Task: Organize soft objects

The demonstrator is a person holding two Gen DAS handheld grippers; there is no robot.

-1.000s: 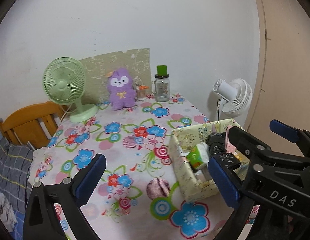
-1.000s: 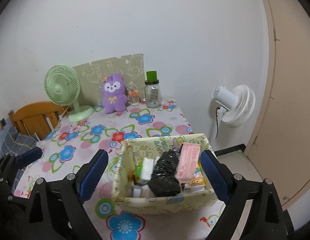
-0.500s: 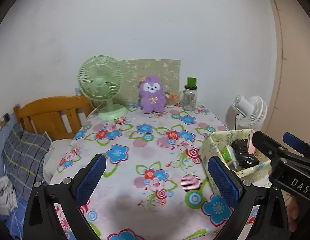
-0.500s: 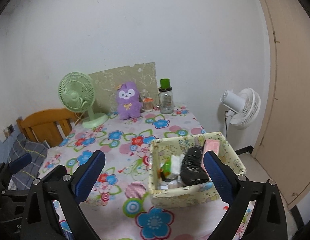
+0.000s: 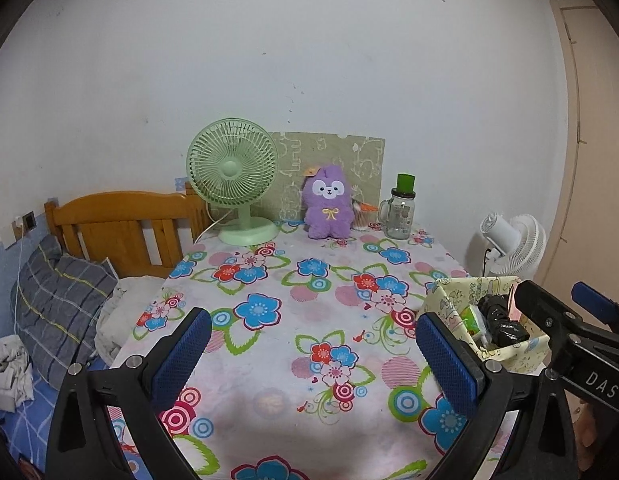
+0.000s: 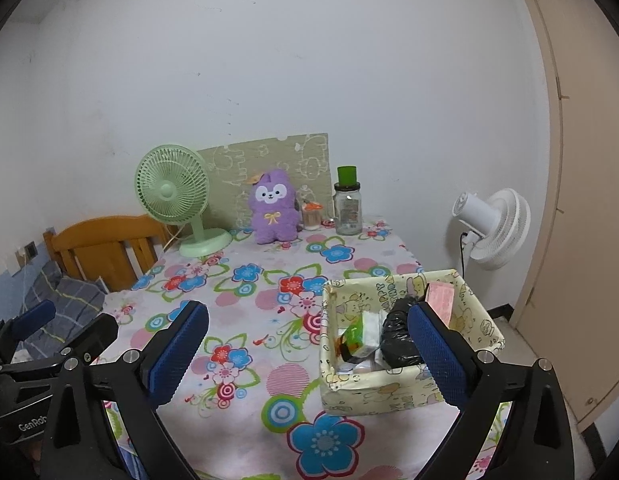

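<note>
Floral-cloth counter [image 6: 245, 400] against white wall | purple plush [image 6: 272, 207] upright at far edge beside green fan [image 6: 172, 192] | patterned box [image 6: 405, 392] near right corner | left tongs [image 5: 309, 356] spread, empty | right tongs [image 6: 307, 354] spread, empty

White letters "DAS" stood on the black body of the right gripper [image 5: 557, 320], seen from the left wrist. "GenRob", cut off, stood on the left gripper [image 6: 65, 324]. The storage box [image 6: 393, 396] bore "HAPPY" on its inner wall; other print was unreadable.
</note>
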